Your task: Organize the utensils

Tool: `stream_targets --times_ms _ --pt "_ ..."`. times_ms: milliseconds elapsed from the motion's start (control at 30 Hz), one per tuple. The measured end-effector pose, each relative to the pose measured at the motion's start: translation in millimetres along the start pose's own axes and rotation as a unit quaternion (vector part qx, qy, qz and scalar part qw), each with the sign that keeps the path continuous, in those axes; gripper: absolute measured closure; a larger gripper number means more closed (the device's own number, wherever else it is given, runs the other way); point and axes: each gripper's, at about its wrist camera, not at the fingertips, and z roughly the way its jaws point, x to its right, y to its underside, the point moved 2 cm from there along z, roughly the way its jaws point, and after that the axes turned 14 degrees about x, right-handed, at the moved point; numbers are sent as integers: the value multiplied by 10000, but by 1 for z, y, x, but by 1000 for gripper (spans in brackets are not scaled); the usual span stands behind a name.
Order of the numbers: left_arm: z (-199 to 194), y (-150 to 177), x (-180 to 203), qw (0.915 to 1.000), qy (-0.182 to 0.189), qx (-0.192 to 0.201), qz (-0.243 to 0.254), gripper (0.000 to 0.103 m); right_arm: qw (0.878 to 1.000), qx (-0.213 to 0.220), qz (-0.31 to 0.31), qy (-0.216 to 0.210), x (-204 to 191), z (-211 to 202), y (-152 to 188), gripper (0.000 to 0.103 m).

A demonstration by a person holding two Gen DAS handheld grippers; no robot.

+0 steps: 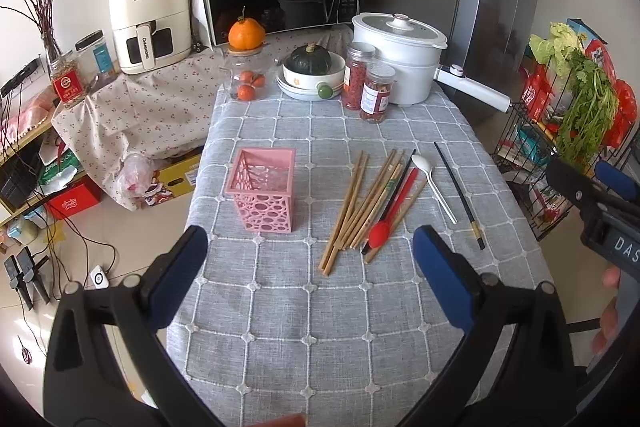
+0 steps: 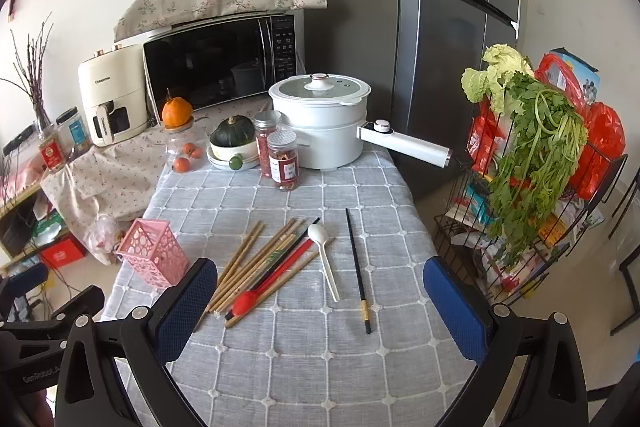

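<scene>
Both grippers wide open and empty above the grey checked tablecloth (image 1: 304, 327)

The pink holder (image 1: 266, 189) stands light and upright at ten o'clock of the bamboo chopsticks (image 1: 352, 207); the left gripper (image 1: 310, 255) could topple it; the right gripper (image 2: 320, 291) might scatter the red spoon (image 2: 272, 279), white spoon (image 2: 326, 259) (overlapping) and black chopstick (image 2: 357, 267).

Both grippers (image 1: 310, 259) (image 2: 320, 291) wide apart, empty.
</scene>
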Motion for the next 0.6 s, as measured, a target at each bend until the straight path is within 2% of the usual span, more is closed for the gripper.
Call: stream_targets --times_ms 600 --pt "2 0 1 10000 14 -10 -16 1 10000 -34 13 -15 0 1 0 0"
